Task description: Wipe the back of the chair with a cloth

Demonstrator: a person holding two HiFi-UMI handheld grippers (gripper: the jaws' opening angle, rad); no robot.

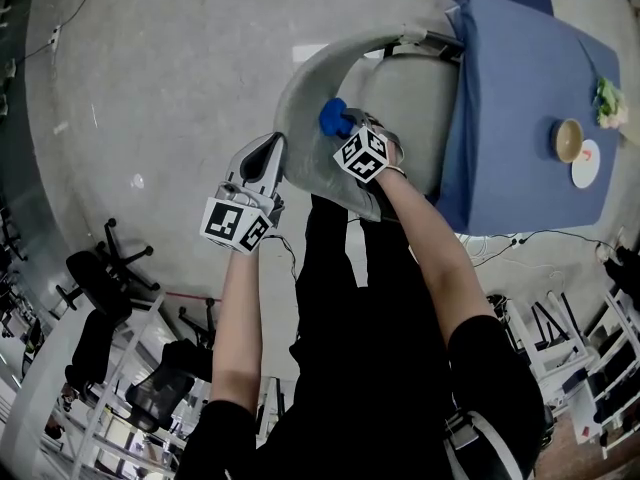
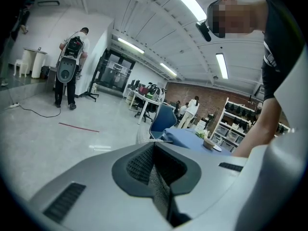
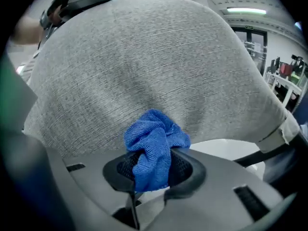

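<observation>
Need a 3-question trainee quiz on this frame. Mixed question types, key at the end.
1. Multiple choice: the blue cloth is clamped in A) the right gripper, B) the left gripper, C) neither.
2. True or false: the left gripper's jaws stand wide apart.
3. Fill in: the grey fabric surface just beyond the cloth is the back of a ___.

Key: 1 A; 2 false; 3 chair.

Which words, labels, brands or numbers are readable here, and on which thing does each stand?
None can be read.
The marker cubes on the left gripper and right gripper show only black-and-white squares, no letters.
The cloth, chair back and table bear no print.
Far shelves are too small to tell.
</observation>
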